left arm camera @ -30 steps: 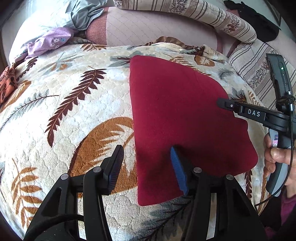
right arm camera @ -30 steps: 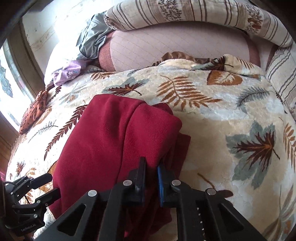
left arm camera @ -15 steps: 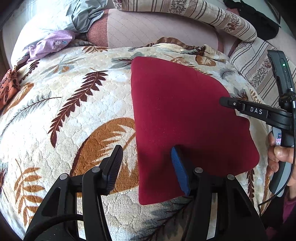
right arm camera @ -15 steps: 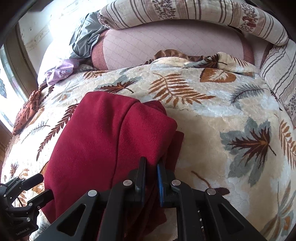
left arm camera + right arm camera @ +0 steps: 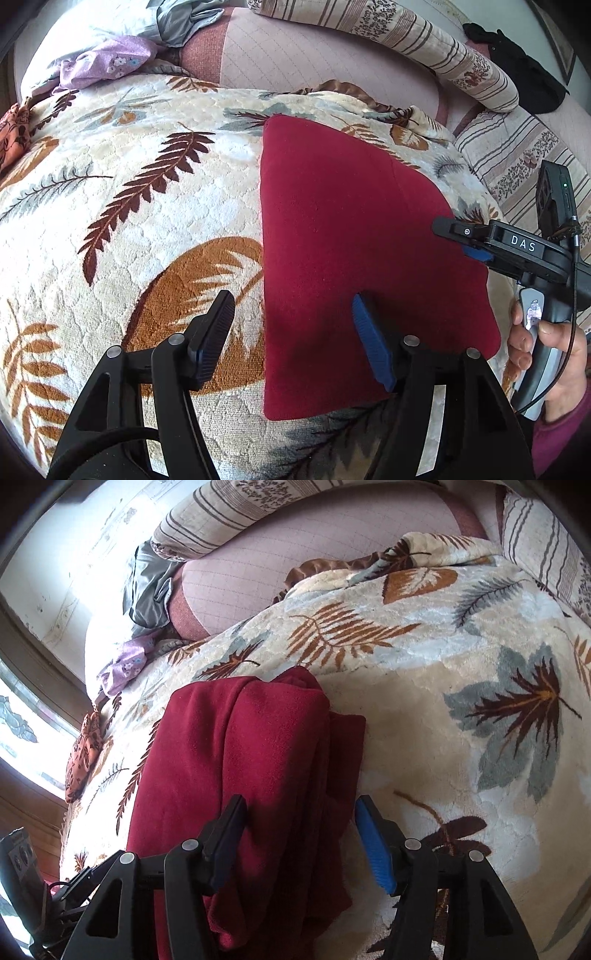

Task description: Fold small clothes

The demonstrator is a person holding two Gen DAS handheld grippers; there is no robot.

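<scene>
The folded red garment (image 5: 351,240) lies flat mid-bed on the leaf-print blanket (image 5: 147,221). The right claw (image 5: 299,830) is opening, releasing its fold edge; the left claw (image 5: 291,332) is opening, empty, straddling the garment's near-left edge.

Two fisheye views, each looking forward and steeply down along its own gripper's fingers, close over a bed. The left wrist view looks out between the left gripper (image 5: 291,332) fingers toward the pillows at the far end; the red cloth (image 5: 354,236) fills the middle right, and the right gripper (image 5: 461,240) reaches in from the right edge. The right wrist view sits nearer — the cloth (image 5: 243,760) runs up from between the right gripper (image 5: 299,834) fingers, and the left gripper (image 5: 62,893) shows in the lower left corner. Both share the cloth, the leaf blanket (image 5: 122,192) (image 5: 424,701) and the pink bolster (image 5: 314,59) (image 5: 288,546).
</scene>
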